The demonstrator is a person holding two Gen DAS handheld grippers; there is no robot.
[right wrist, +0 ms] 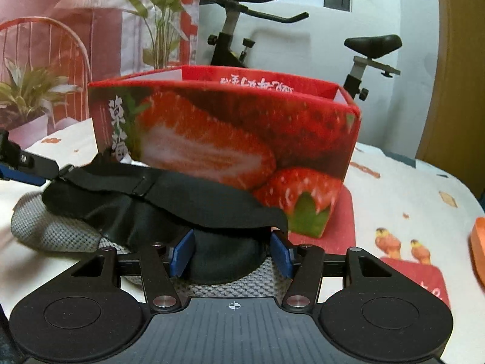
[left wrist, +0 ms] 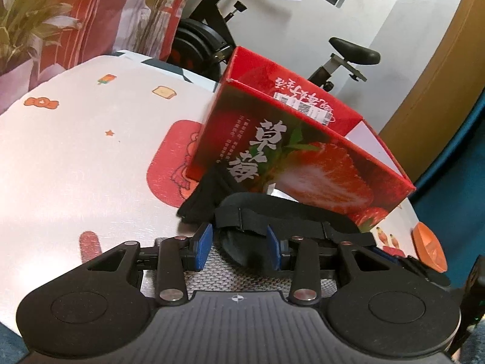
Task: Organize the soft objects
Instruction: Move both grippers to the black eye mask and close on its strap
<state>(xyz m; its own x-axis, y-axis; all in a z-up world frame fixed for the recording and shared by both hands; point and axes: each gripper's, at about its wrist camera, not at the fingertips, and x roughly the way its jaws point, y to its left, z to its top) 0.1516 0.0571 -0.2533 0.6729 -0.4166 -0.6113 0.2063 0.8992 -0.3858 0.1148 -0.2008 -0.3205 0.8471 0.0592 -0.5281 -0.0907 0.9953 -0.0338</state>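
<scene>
A black sleep mask with an elastic strap lies on a grey knitted cloth, right in front of an open red strawberry box. My left gripper is open, its blue pads either side of one end of the mask. My right gripper is open too, its blue pads either side of the mask's other end. The left gripper's fingertip shows at the left edge of the right wrist view.
The table wears a white cloth with cartoon prints. An orange dish sits at the right. An exercise bike, potted plants and a red chair back stand behind the table.
</scene>
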